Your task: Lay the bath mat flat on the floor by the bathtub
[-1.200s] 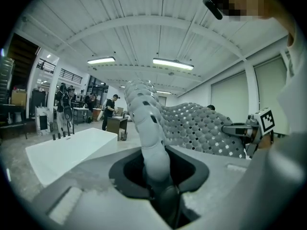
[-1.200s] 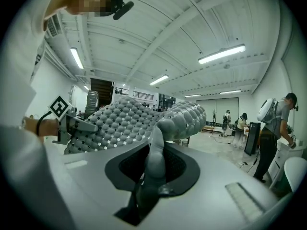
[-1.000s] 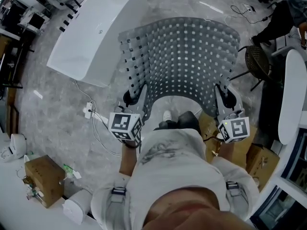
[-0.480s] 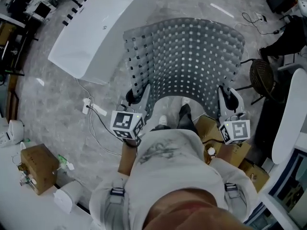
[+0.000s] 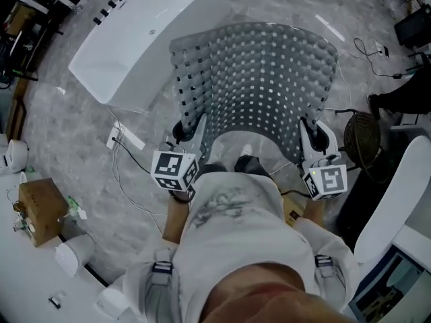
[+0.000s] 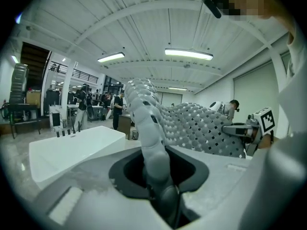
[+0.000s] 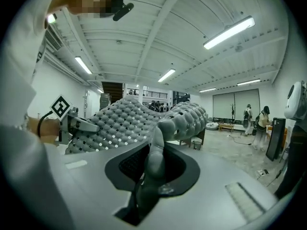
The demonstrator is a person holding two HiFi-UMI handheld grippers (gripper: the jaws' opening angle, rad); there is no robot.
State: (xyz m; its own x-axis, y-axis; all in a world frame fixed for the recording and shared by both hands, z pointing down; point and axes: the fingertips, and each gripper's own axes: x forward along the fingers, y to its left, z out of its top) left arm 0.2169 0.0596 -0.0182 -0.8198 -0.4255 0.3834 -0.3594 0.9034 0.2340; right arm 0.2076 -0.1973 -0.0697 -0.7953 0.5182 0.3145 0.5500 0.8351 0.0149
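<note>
- Floor (image 5: 74, 147): grey, marbled, with the white bathtub (image 5: 141, 39) standing on it.
- Bath mat (image 5: 259, 73): held above the floor, near corners pinched in left gripper (image 5: 191, 128) and right gripper (image 5: 314, 135), jaws narrow.

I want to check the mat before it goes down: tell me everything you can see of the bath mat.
The bath mat is grey and looks like soft rubber, covered in rows of rounded bumps and small square holes. It is held up, spread wide and arched, not yet flat. The jaws of the left gripper and right gripper pinch its two near corners. The white bathtub lies beside it.
</note>
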